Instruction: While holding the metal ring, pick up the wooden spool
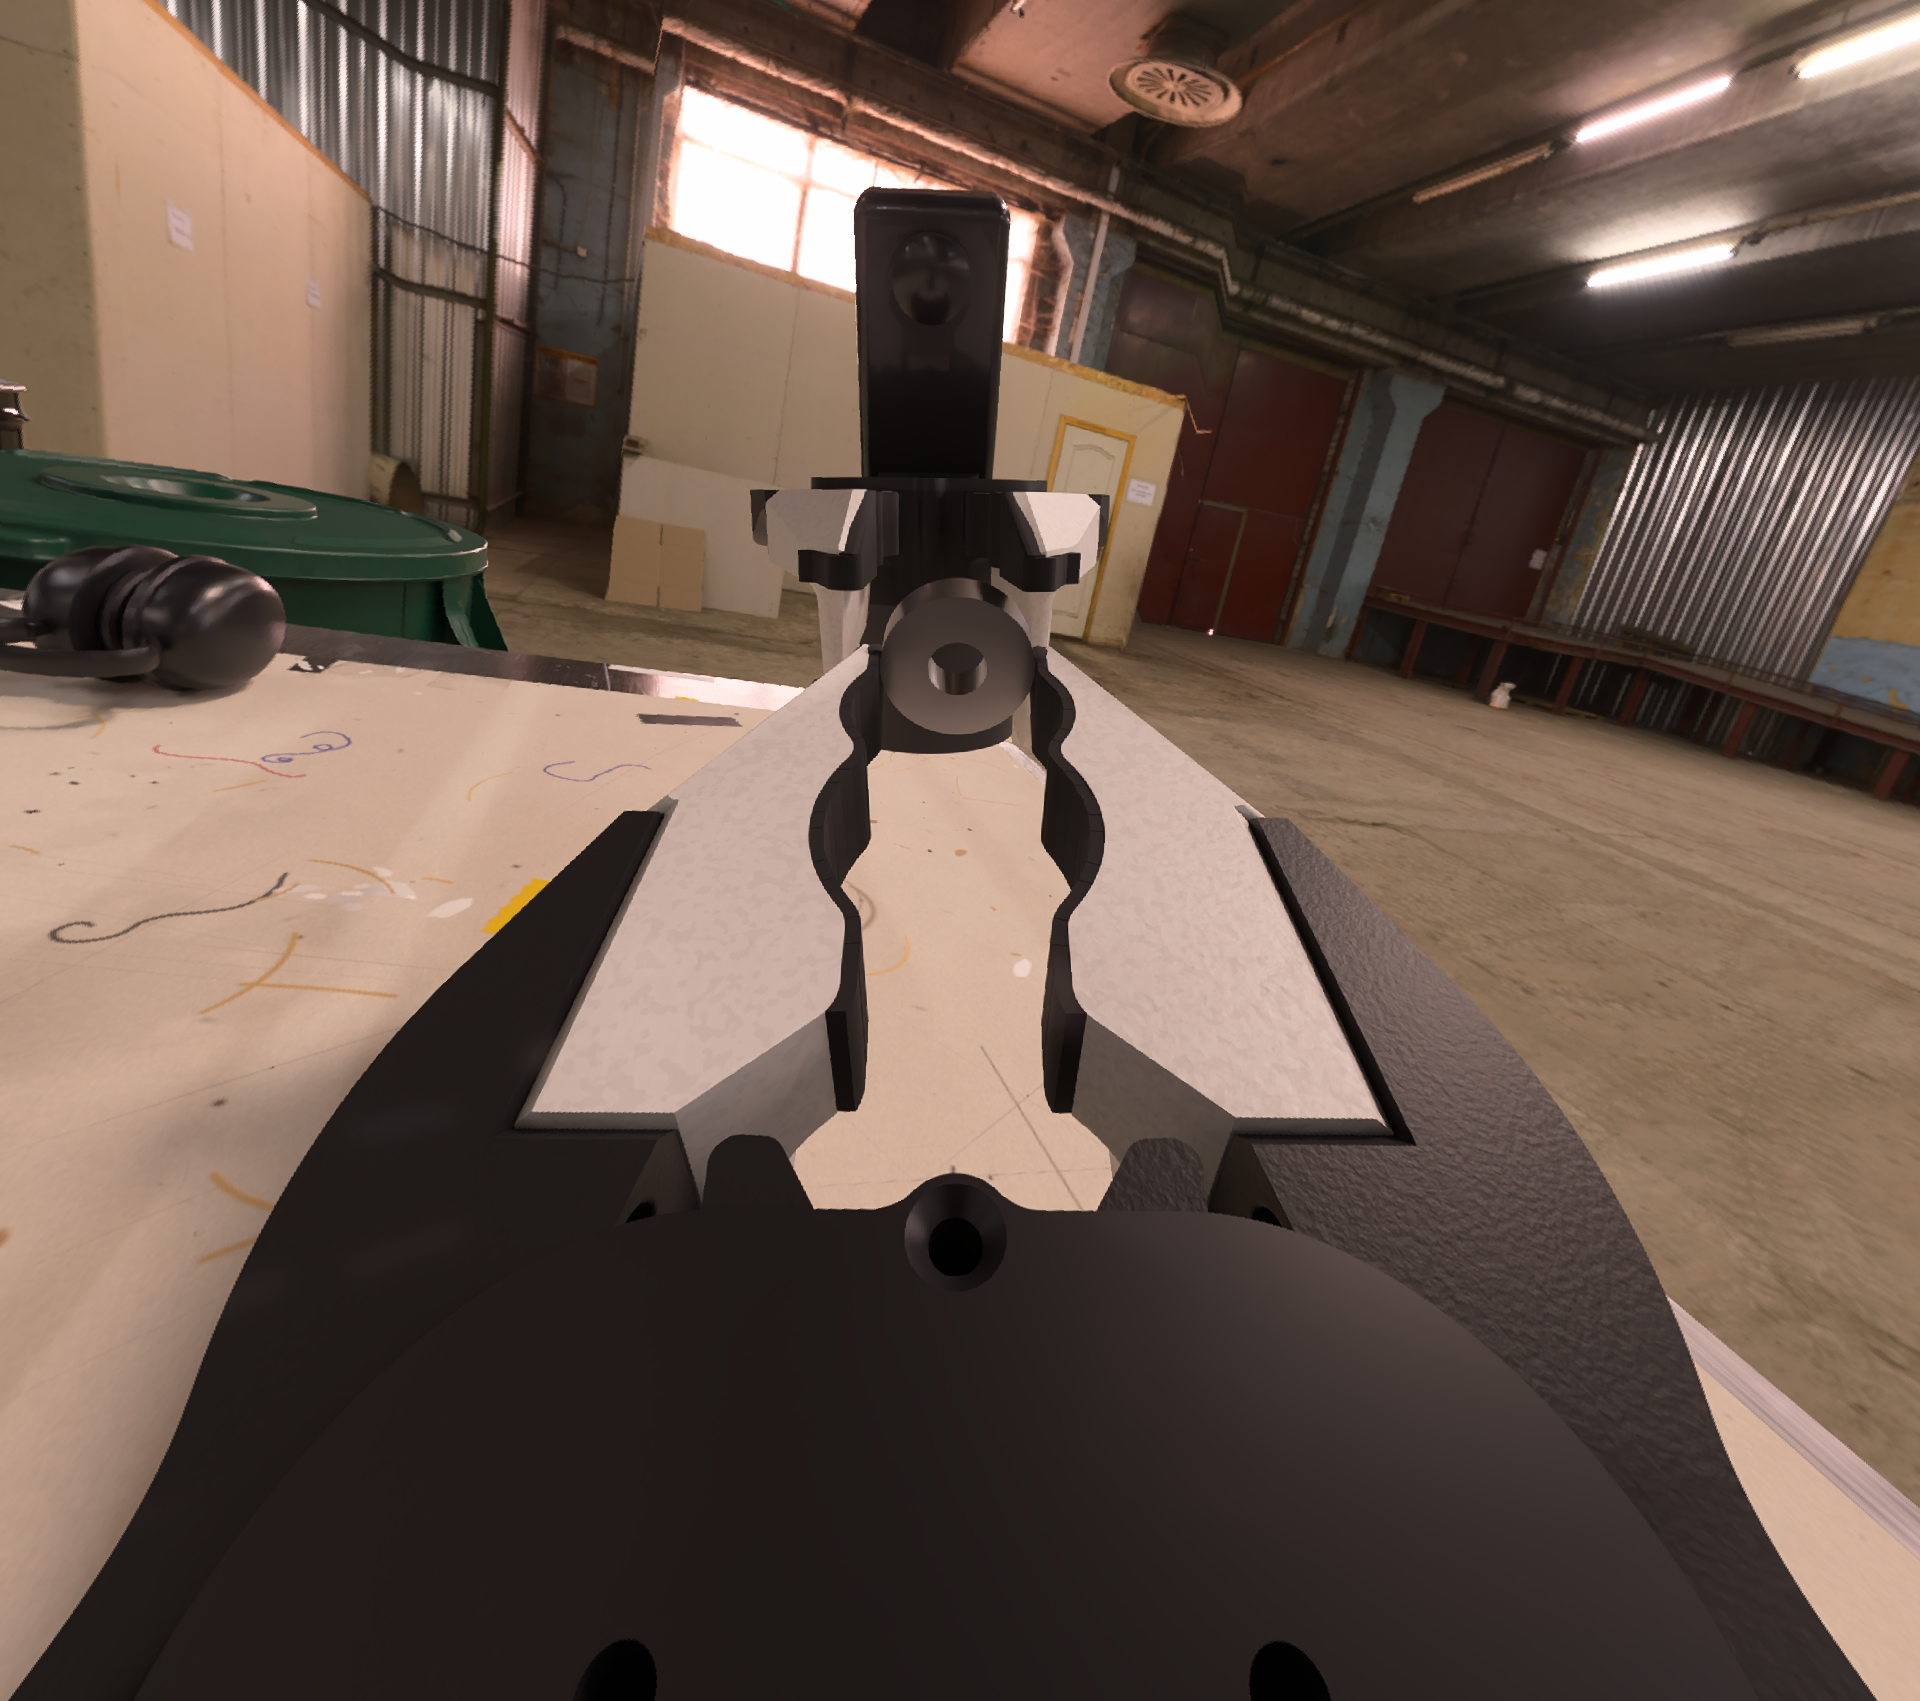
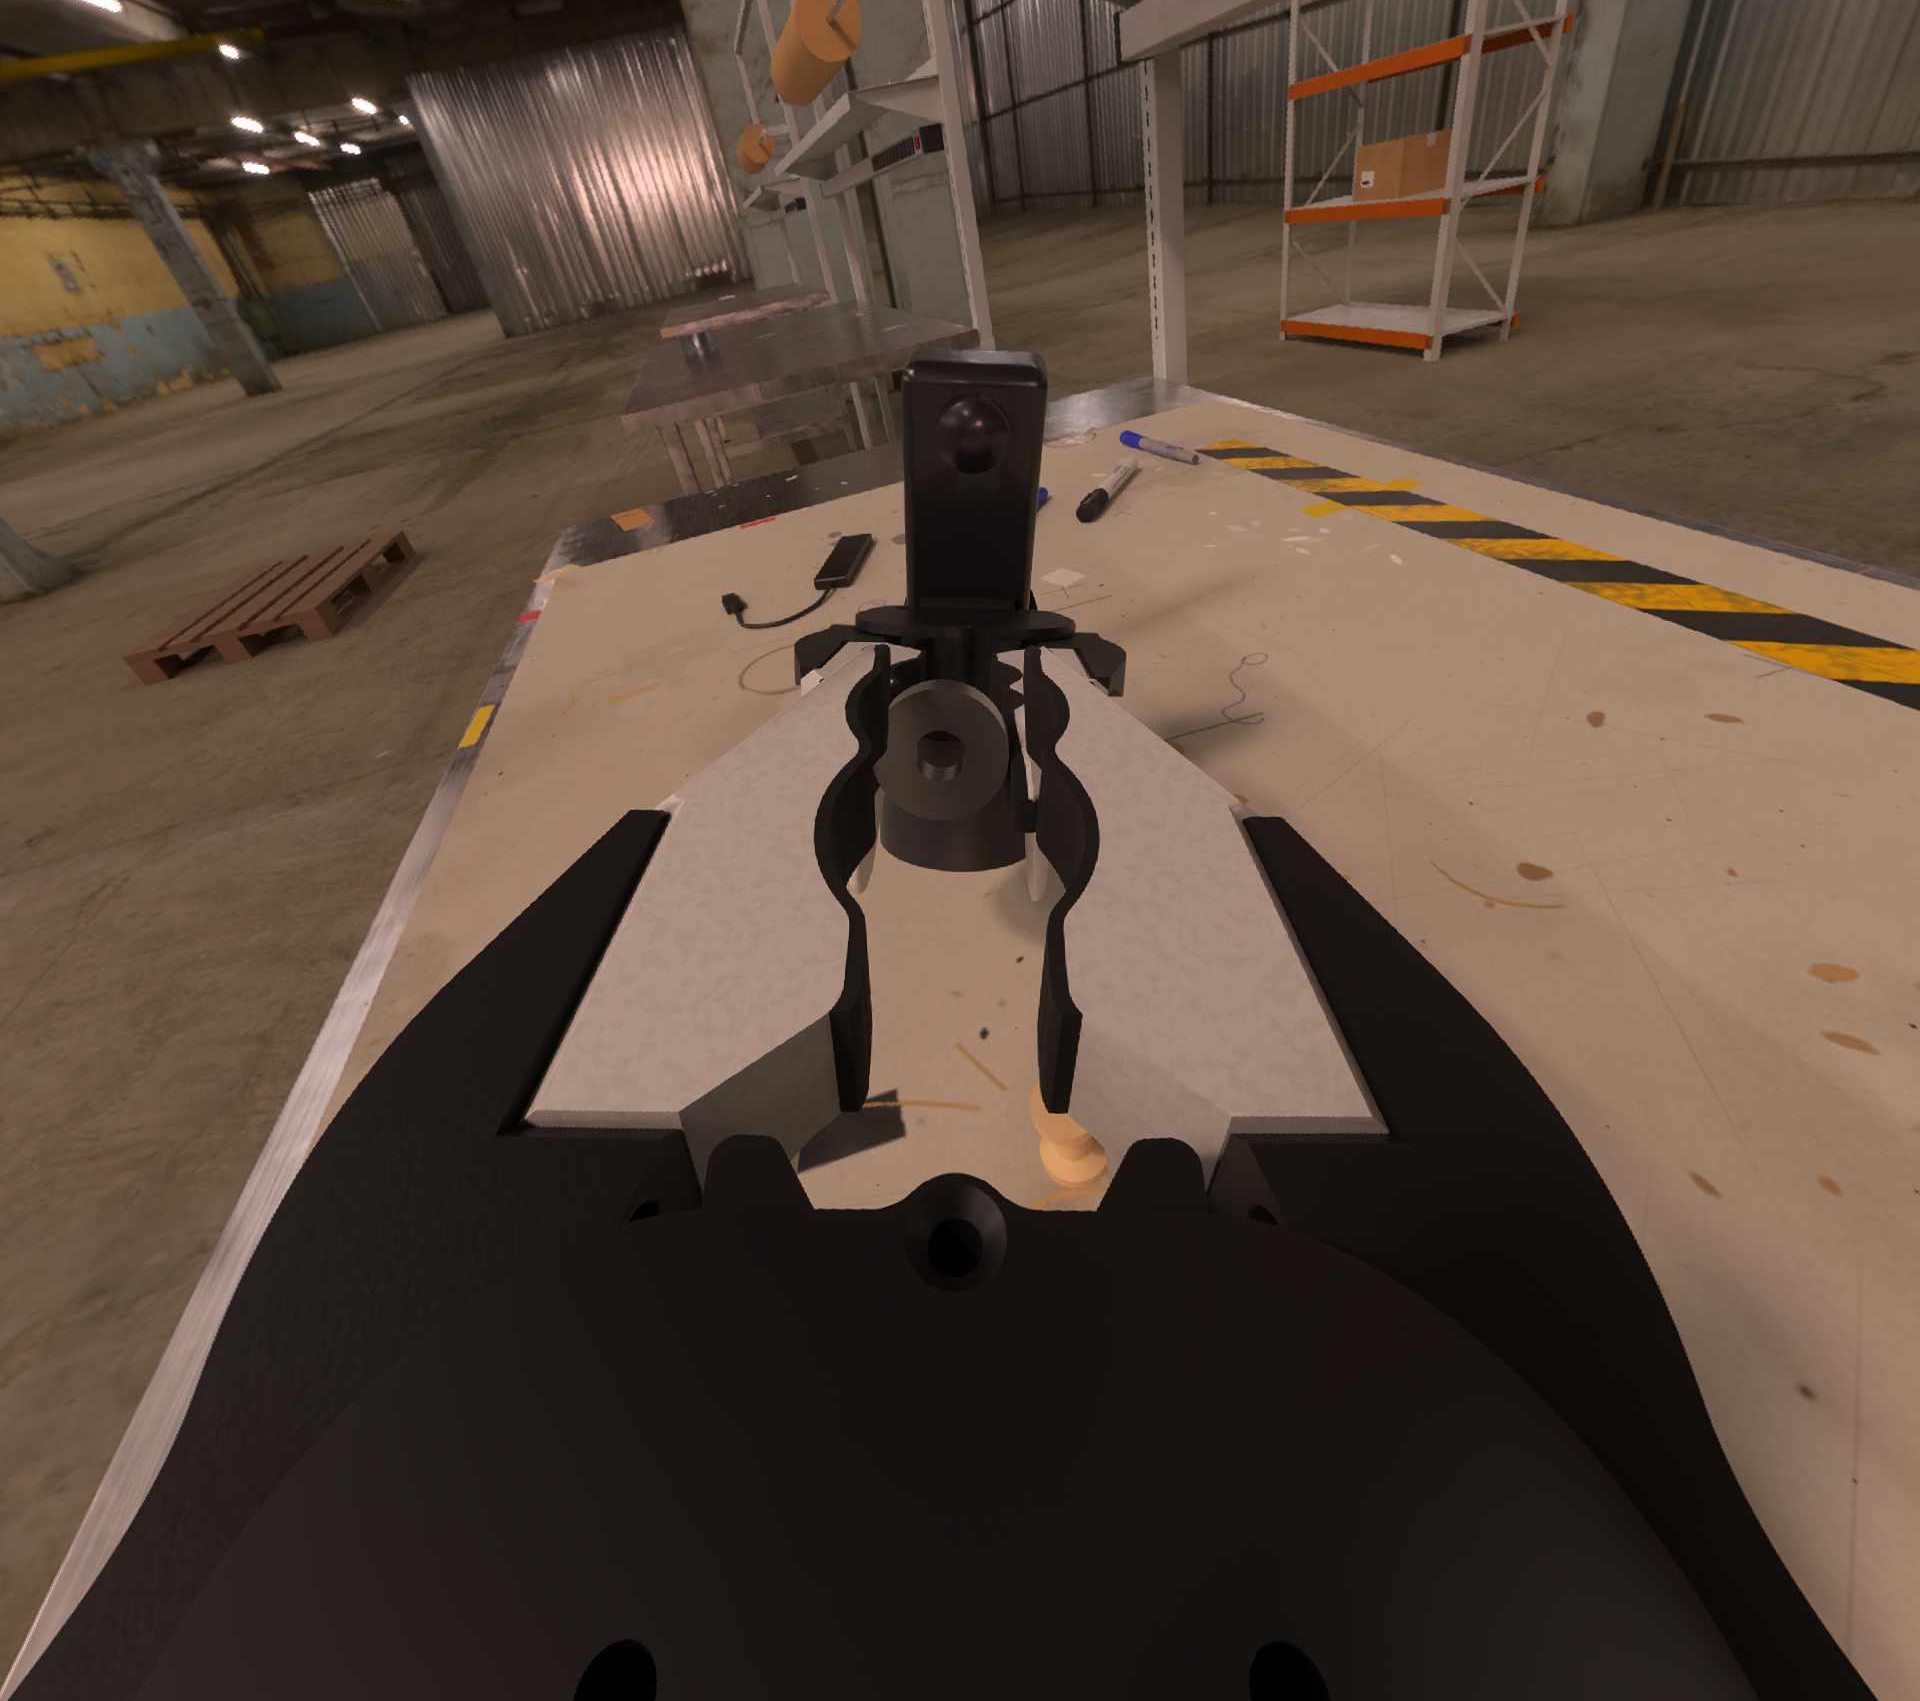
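The metal ring (image 1: 956,672), a thick dark cylinder with a centre hole, sits between the fingertips of my left gripper (image 1: 956,664), which is shut on it above the table (image 1: 260,976). My right gripper (image 2: 954,706) faces the left one head-on. Its fingers close on the same ring (image 2: 940,758) from the opposite side, with a thin gap at the right pad. Each view shows the other gripper's black body behind the ring (image 1: 930,342) (image 2: 971,488). The small pale wooden spool (image 2: 1065,1155) lies on the table under the right gripper, partly hidden by its right finger.
Black headphones (image 1: 156,612) and a green bin (image 1: 270,524) are at the left. Two markers (image 2: 1107,490) (image 2: 1158,446), a black adapter with a cable (image 2: 840,562) and a yellow-black stripe (image 2: 1558,560) lie on the table. The table edge (image 2: 416,882) runs along the left.
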`<state>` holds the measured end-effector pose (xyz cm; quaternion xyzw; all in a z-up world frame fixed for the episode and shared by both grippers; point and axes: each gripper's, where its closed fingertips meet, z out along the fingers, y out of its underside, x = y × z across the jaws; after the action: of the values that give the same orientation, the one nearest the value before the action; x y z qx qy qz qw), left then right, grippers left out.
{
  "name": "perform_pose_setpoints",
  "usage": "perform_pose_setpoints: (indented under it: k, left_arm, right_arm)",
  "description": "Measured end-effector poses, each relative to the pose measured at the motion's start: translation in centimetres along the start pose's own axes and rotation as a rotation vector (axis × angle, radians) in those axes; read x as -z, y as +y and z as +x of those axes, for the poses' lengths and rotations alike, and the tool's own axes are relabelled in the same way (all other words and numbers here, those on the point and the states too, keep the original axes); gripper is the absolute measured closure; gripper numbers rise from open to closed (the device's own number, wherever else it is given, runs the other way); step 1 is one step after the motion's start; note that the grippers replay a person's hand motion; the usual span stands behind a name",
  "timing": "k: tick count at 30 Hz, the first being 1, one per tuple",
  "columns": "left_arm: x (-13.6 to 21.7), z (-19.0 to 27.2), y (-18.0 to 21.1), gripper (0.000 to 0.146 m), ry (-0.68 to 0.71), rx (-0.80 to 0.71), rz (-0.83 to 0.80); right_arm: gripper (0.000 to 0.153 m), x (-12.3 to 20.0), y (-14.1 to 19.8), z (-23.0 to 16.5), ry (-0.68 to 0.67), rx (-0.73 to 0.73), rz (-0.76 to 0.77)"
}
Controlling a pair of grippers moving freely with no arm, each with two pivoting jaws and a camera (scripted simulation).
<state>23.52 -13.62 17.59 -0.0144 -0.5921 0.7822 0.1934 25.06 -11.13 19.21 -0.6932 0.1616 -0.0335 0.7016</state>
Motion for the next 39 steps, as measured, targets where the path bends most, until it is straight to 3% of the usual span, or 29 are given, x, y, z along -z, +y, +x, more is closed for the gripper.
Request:
perform_pose_setpoints:
  k: [16,19,21,25,30,39]
  left_arm:
    - [0.3,-0.3,0.0,0.118,-0.016,-0.004,0.006]
    - [1.6,-0.4,-1.1,0.118,-0.064,-0.052,-0.008]
    - [3.1,-0.6,-1.7,0.118,-0.124,-0.097,-0.04]
    - [5.9,-1.5,-1.8,0.118,-0.246,-0.146,-0.107]
    - [7.5,-2.2,-1.4,0.118,-0.315,-0.151,-0.117]
    - [8.1,-2.0,-1.8,0.118,-0.339,-0.172,-0.085]
  right_arm:
    - [0.127,0.3,0.3,0.2,-0.007,-0.033,0.015]
    - [0.112,1.8,-0.4,1.0,0.03,-0.043,-0.007]
    - [0.11,3.1,0.8,2.1,0.096,-0.065,-0.133]
    - [0.113,4.7,7.2,3.0,0.204,-0.088,-0.529]
    - [0.12,2.8,13.3,2.7,0.242,-0.064,-0.751]
    - [0.108,-0.1,16.2,4.2,0.43,-0.07,-1.044]
